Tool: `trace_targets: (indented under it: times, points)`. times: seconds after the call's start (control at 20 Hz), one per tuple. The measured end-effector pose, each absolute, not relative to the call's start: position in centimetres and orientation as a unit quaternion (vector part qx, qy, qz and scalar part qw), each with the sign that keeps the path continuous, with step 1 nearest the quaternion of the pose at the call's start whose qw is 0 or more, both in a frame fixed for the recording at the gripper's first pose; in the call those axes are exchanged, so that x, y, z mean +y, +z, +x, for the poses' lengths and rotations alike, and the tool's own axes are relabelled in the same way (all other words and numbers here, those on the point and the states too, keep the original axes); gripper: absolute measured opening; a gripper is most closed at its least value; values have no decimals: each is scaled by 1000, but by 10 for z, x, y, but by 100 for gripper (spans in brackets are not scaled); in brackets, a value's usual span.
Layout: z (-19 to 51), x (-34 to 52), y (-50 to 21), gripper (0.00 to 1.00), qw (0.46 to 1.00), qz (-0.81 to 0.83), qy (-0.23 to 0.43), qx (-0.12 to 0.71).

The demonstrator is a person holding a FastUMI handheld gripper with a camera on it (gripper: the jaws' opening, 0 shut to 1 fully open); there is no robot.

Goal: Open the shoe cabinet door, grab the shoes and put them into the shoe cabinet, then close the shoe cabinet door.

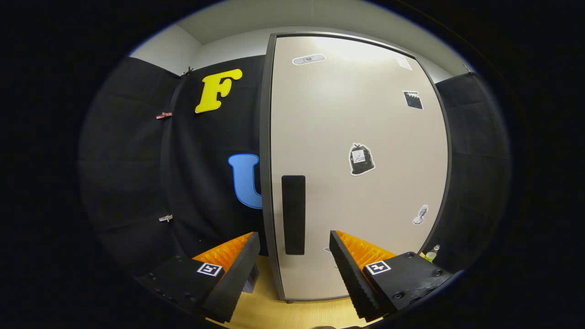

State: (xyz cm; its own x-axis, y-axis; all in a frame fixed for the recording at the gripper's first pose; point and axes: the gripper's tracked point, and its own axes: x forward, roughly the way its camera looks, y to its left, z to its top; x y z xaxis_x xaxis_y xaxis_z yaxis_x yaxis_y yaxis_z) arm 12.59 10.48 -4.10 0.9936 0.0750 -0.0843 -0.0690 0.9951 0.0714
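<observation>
1. The handheld gripper (292, 256), black with orange ribbed finger backs, hangs with its fingers spread wide and grasping nothing.
2. Ahead of the gap stands the tall beige shoe cabinet door (356, 173), closed in its dark grey frame (stickers dot its face).
3. Its black vertical bar handle (293, 214) sits near the door's left edge, just beyond the fingers.
4. Pale wooden floor (283, 310) lies below.

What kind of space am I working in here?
Likely a staged recording booth, not a real home: black cloth wall all around, a lone shoe cabinet with its door closed on a wood-look floor. The open fingers frame its black handle.
</observation>
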Motion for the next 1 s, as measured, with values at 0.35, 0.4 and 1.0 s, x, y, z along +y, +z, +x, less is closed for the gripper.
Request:
trace_targets:
  times: [0.35,0.4,1.0]
  points:
    - [170,97,-56,92,998,36,4,51]
    - [174,97,-59,92,998,37,3,54]
    - [183,108,-68,35,998,28,8,60]
